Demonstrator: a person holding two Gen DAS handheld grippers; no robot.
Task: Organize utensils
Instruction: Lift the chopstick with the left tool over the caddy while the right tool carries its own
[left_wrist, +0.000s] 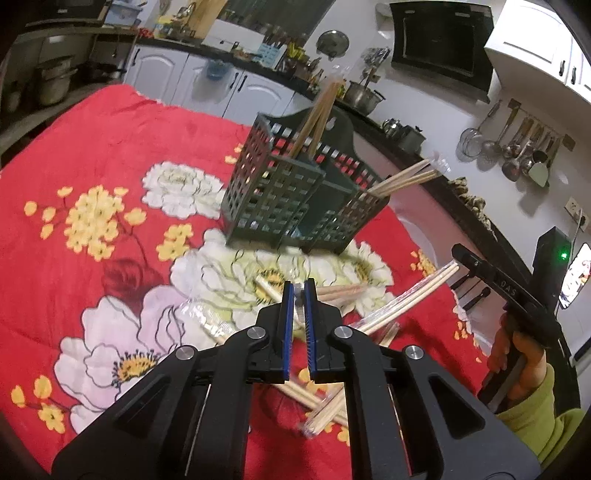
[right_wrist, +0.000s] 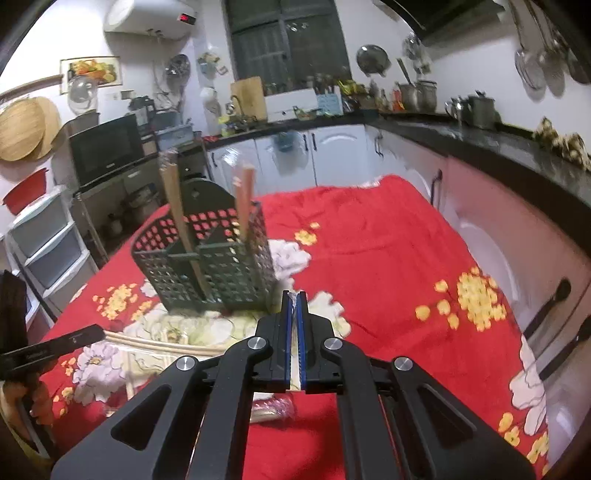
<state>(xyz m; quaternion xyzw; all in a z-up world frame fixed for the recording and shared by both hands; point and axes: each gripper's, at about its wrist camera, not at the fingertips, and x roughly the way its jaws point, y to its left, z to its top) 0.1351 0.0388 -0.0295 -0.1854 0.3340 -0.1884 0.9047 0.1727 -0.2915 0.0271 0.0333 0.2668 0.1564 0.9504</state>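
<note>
Two hand-held grippers above a table covered by a red flowered cloth (left_wrist: 110, 122). The left gripper (left_wrist: 299, 286) has its fingers together, apparently pinching the clear wrapper of a chopstick pair, though the view past the tips is poor. The right gripper (right_wrist: 294, 297) is clamped on a pale wrapped chopstick pair (right_wrist: 295, 373), which runs lengthwise between its fingers and points ahead. The dark green basket (left_wrist: 295, 199) stands upright on the cloth, far of both grippers: straight ahead in the left view, ahead and slightly left in the right view. Chopsticks (left_wrist: 317, 114) already lean out of its compartments. More wrapped chopsticks (left_wrist: 402, 299) lie loose on the near cloth. The right gripper looks nearer the basket; the held pair's long axis must tip upright before entering a compartment from above.
</note>
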